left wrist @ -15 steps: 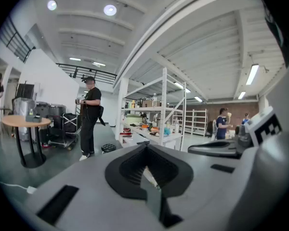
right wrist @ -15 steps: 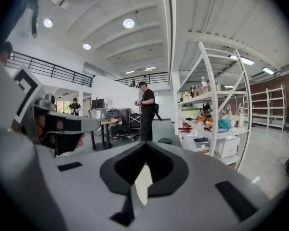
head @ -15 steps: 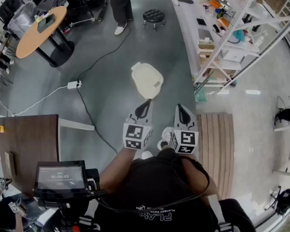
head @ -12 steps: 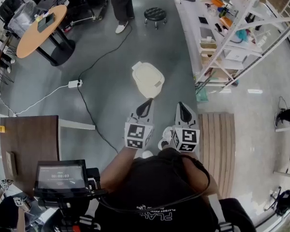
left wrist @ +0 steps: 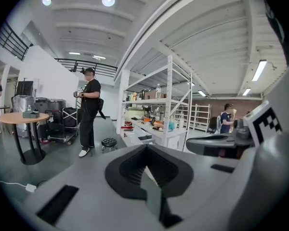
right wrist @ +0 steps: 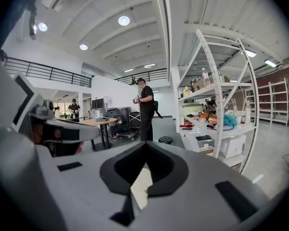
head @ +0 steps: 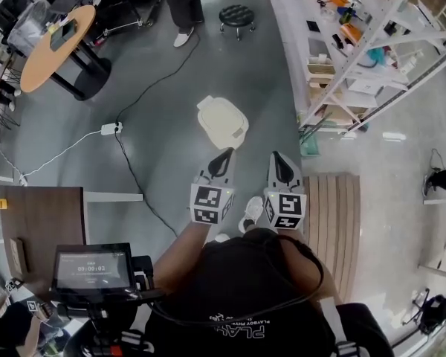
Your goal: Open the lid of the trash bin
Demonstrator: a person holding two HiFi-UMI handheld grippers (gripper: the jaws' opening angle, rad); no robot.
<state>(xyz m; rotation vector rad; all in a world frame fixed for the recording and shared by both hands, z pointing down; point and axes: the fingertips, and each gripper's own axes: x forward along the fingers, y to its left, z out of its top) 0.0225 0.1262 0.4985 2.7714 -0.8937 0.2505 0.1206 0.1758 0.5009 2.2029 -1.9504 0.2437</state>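
Head view: I see the cream trash bin (head: pixel 236 135) on the grey floor (head: pixel 156 162) at 12 o'clock, lid (head: pixel 220 116) down and shut. Left gripper (head: pixel 224 155) points at the bin's near edge, just short of it, not touching. Right gripper (head: pixel 276 159) is beside the left one at its 3 o'clock, off the bin's right side. Left gripper view: jaws together at the tips, nothing held. Right gripper view: same, jaws together, empty. Round table (head: pixel 53 48) at 10 o'clock, black stool (head: pixel 236 14) far at 12, shelving (head: pixel 342 47) at 1 to 2 o'clock. A black cable (head: pixel 137 184) runs over the floor at 10. A person (head: pixel 181 6) stands near the stool.
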